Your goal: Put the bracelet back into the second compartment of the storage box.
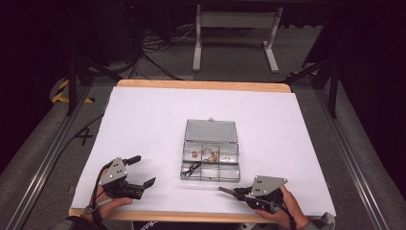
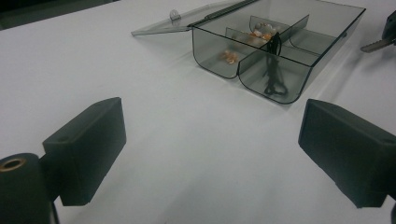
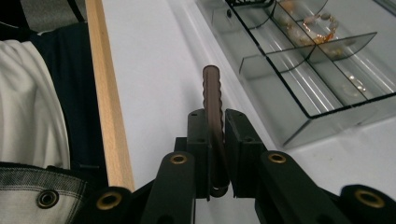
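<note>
A clear plastic compartment box (image 1: 209,179) sits mid-table with its lid (image 1: 210,130) laid open behind it. It holds a beaded bracelet (image 1: 210,154), small orange pieces (image 1: 195,154) and a black item (image 1: 192,167) in the near-left cell. My left gripper (image 1: 146,169) rests at the front left, jaws wide open and empty; in the left gripper view it (image 2: 210,144) faces the box (image 2: 212,58). My right gripper (image 1: 237,191) sits at the front right, shut on a thin brown wavy clip (image 3: 211,88) that sticks out past the jaws, beside the box (image 3: 299,112).
A white sheet (image 1: 143,124) covers the table, with a wooden edge (image 3: 105,93) close to the right gripper at the near side. The person's clothing (image 3: 28,107) lies just past that edge. A white table frame (image 1: 234,28) stands on the floor beyond.
</note>
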A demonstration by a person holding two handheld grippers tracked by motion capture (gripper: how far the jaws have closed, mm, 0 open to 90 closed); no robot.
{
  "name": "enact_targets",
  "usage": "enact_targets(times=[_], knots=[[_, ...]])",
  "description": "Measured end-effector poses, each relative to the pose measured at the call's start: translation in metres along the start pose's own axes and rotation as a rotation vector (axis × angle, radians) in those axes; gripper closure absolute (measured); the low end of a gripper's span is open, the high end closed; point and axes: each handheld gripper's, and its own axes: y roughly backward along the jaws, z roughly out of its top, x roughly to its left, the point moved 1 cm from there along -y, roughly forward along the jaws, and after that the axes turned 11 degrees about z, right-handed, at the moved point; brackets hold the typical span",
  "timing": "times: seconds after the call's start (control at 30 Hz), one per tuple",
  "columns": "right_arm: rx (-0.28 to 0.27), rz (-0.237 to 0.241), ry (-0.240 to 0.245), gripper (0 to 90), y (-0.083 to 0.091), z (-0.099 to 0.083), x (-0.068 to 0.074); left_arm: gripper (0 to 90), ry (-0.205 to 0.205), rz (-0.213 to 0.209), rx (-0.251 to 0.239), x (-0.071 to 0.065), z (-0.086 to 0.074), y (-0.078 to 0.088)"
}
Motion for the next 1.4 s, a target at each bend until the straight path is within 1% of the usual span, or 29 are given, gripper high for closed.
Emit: enact_targets(times=[0.17, 0.2, 0.27, 0.33, 0.43, 0.57, 0.63, 0.8, 0.83, 0.87, 0.97, 1.07, 1.1, 1.13, 1.2, 1.23, 1.3, 1.33, 1.37, 1.4], knots=[[-0.029, -0.006, 0.019, 81.2, 0.006, 0.005, 0.003, 8.4, 0.0, 0.005, 0.0, 0.0, 0.0, 0.0], [-0.038, -0.01, 0.02, 81.2, 0.007, 0.006, 0.003, 8.4, -0.013, 0.005, 0.003, 0.001, 0.0, 0.0], [-0.052, -0.016, 0.021, 81.2, 0.011, 0.008, 0.003, 8.4, -0.009, 0.004, 0.003, 0.001, 0.0, 0.0], [-0.068, -0.025, 0.028, 81.2, 0.014, 0.01, 0.003, 8.5, 0.007, 0.001, 0.005, 0.0, 0.0, 0.0], [-0.086, -0.041, 0.038, 81.2, 0.018, 0.013, 0.001, 8.6, 0.004, 0.0, 0.002, 0.001, 0.0, 0.0], [-0.114, -0.065, 0.05, 81.2, 0.024, 0.021, -0.003, 8.5, 0.009, 0.002, 0.003, 0.001, 0.0, 0.0], [-0.127, -0.079, 0.049, 81.2, 0.026, 0.024, -0.006, 8.6, 0.002, -0.002, 0.004, 0.001, 0.0, 0.0], [-0.149, -0.107, 0.043, 81.2, 0.028, 0.031, -0.015, 8.6, 0.007, -0.001, -0.001, 0.001, 0.0, 0.0], [-0.15, -0.111, 0.044, 81.2, 0.028, 0.032, -0.016, 8.6, 0.004, -0.001, -0.002, 0.001, 0.0, 0.0], [-0.149, -0.113, 0.044, 81.2, 0.027, 0.034, -0.019, 8.6, -0.01, 0.0, 0.0, 0.002, 0.0, 0.0], [-0.158, -0.116, 0.034, 81.2, 0.021, 0.037, -0.026, 8.7, -0.005, 0.001, -0.001, 0.002, 0.0, 0.0], [-0.144, -0.118, 0.027, 81.2, 0.013, 0.04, -0.034, 8.7, -0.007, 0.0, -0.003, 0.002, 0.0, 0.0], [-0.145, -0.119, 0.021, 81.2, 0.01, 0.04, -0.037, 8.7, 0.005, -0.003, -0.003, 0.001, 0.0, 0.0], [-0.141, -0.118, 0.015, 81.2, 0.007, 0.04, -0.04, 8.7, 0.006, -0.004, -0.004, 0.001, 0.0, 0.0], [-0.132, -0.126, 0.0, 81.2, 0.001, 0.04, -0.046, 8.7, 0.005, -0.003, -0.004, 0.001, 0.0, 0.0], [-0.134, -0.121, -0.013, 81.2, -0.001, 0.039, -0.048, 8.7, -0.011, 0.0, -0.003, 0.002, 0.0, 0.001], [-0.128, -0.121, -0.029, 81.2, -0.005, 0.038, -0.052, 8.7, -0.009, 0.0, -0.008, 0.002, 0.0, 0.001], [-0.122, -0.119, -0.044, 81.2, -0.009, 0.036, -0.054, 8.8, 0.004, -0.003, -0.007, 0.001, 0.0, 0.001], [-0.124, -0.116, -0.049, 81.2, -0.01, 0.036, -0.055, 8.8, 0.004, -0.004, -0.007, 0.001, 0.0, 0.001], [-0.109, -0.122, -0.049, 81.2, -0.014, 0.036, -0.056, 8.8, 0.002, -0.003, -0.008, 0.001, 0.0, 0.001]])
